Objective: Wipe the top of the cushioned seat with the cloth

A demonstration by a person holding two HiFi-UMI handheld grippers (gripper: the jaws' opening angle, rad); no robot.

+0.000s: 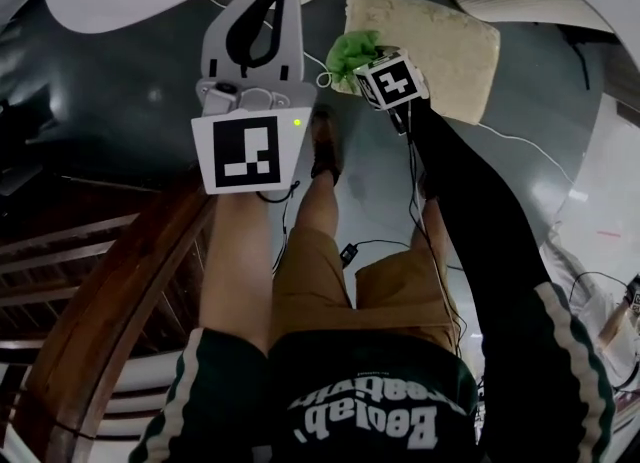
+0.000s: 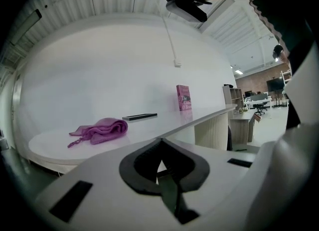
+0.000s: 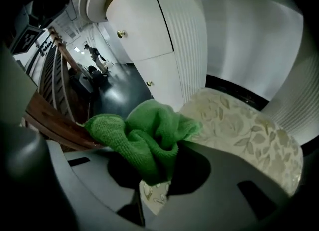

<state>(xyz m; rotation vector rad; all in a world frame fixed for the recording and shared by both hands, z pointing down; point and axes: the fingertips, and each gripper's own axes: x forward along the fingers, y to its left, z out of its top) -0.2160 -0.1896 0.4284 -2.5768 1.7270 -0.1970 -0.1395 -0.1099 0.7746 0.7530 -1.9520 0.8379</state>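
The cushioned seat (image 1: 440, 46) is a pale square cushion with a leaf pattern, on the dark floor ahead of me; in the right gripper view the cushioned seat (image 3: 239, 130) fills the right side. My right gripper (image 1: 362, 59) is shut on the green cloth (image 1: 352, 53), at the seat's near left corner. Bunched folds of the green cloth (image 3: 144, 137) stick out of the right gripper (image 3: 152, 175). My left gripper (image 1: 268, 26) hangs left of the seat, shut with nothing in it; the left gripper (image 2: 162, 167) points at a white table.
A white round table (image 2: 164, 125) holds a purple cloth (image 2: 102, 129), a dark flat device (image 2: 139, 117) and a red book (image 2: 183, 97). A wooden railing (image 1: 120, 301) curves at my left. Cables (image 1: 520, 146) trail over the floor. White ribbed cabinets (image 3: 164, 40) stand behind the seat.
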